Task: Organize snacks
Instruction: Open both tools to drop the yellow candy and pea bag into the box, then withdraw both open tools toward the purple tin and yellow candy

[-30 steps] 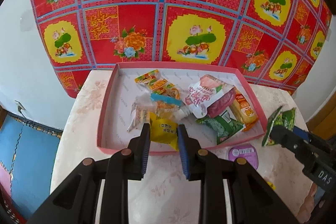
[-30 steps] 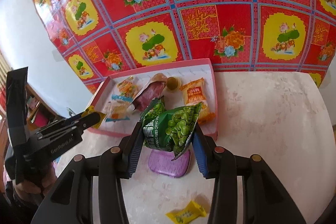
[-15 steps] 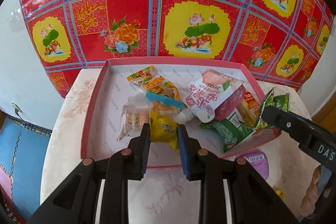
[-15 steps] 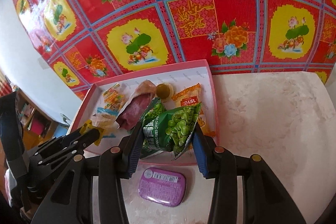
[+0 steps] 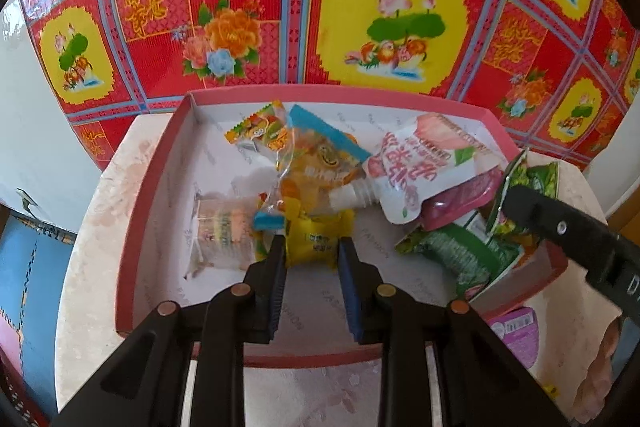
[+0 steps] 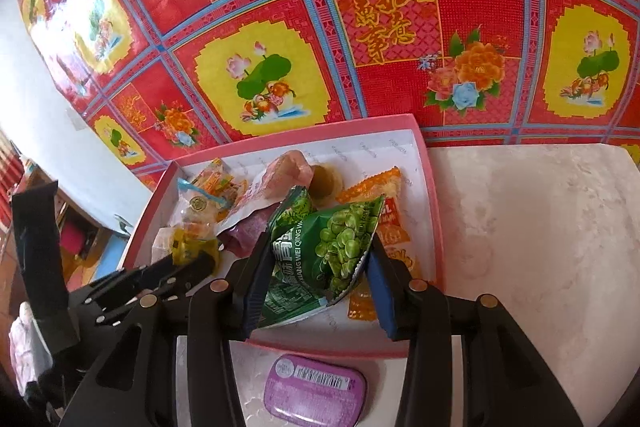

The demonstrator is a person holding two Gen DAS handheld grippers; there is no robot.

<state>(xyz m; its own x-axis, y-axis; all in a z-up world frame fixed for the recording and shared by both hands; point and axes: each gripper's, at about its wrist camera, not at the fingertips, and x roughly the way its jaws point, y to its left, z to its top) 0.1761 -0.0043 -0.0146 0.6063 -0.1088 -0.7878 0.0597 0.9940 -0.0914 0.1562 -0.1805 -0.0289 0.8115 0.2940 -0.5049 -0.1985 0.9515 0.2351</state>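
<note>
A pink-rimmed box (image 5: 136,227) with a white floor holds several snack packets. My left gripper (image 5: 312,247) is shut on a small yellow candy packet (image 5: 314,241) and holds it over the box's near middle. My right gripper (image 6: 320,259) is shut on a green pea packet (image 6: 340,247) and holds it over the box's (image 6: 434,211) near right part, above another green packet (image 6: 288,301). The right gripper shows in the left wrist view (image 5: 516,201). A pink drink pouch (image 5: 416,167) and an orange packet (image 6: 384,187) lie in the box.
A purple tin (image 6: 316,391) lies on the marble table (image 6: 540,247) just in front of the box. A red floral cloth (image 6: 360,27) hangs behind the table. A small yellow candy (image 5: 550,391) lies near the table's right front edge.
Both grippers have moved forward over the box with their packets still held. The purple tin now lies behind the right gripper's fingertips.
</note>
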